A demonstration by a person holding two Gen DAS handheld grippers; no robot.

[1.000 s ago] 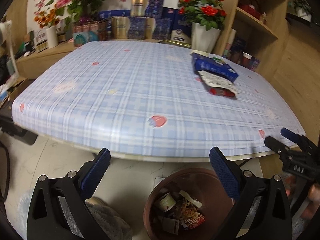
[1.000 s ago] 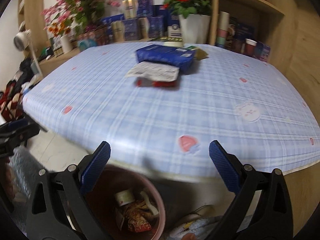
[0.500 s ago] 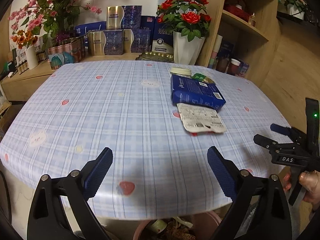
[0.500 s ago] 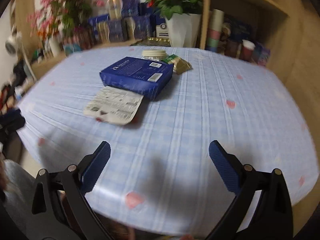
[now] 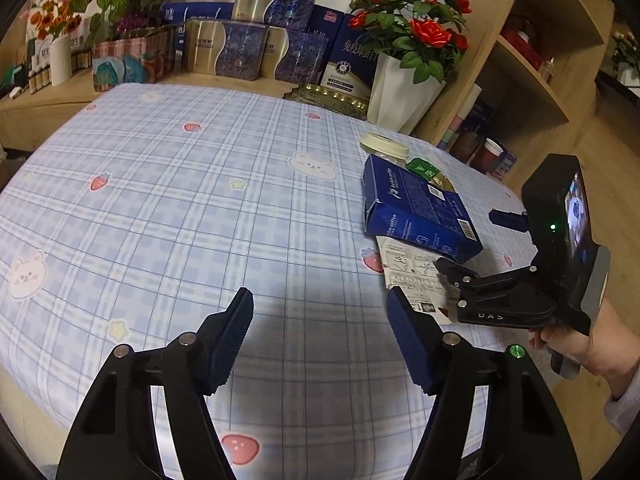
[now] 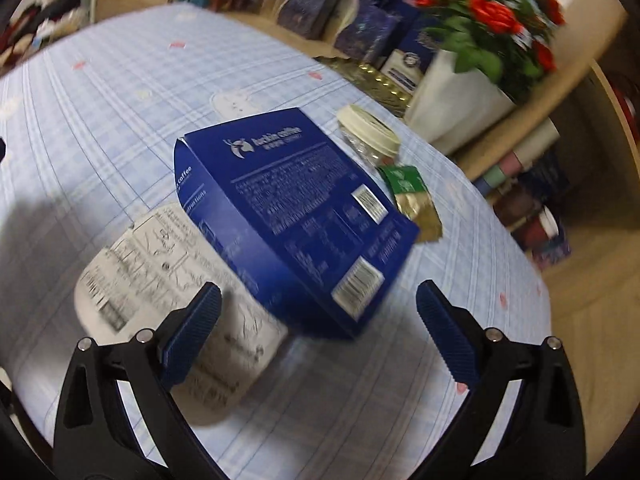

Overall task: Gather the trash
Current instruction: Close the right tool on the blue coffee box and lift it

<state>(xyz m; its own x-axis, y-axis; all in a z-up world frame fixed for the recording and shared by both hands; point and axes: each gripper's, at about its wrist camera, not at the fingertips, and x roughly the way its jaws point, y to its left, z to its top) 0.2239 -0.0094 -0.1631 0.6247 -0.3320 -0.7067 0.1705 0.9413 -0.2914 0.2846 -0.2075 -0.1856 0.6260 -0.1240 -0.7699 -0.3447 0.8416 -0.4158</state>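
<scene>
A dark blue coffee box lies on the plaid tablecloth, partly on top of a flat white printed packet. Behind them are a jar with a cream lid and a green-gold sachet. My right gripper is open just short of the box's near corner, and its pads touch nothing. In the left wrist view the same box and packet sit at the right, with the right gripper over them. My left gripper hovers over bare cloth, its jaws closing with nothing between them.
A white vase of red roses and a row of gift boxes stand along the table's far edge. Wooden shelves with cups rise at the right. A person's hand holds the right gripper near the table's right edge.
Both grippers came in from the table's near edge, over a bin with trash, to above the tabletop. The bin left the view. The left jaws narrowed. The right gripper rolled and neared the blue box.
</scene>
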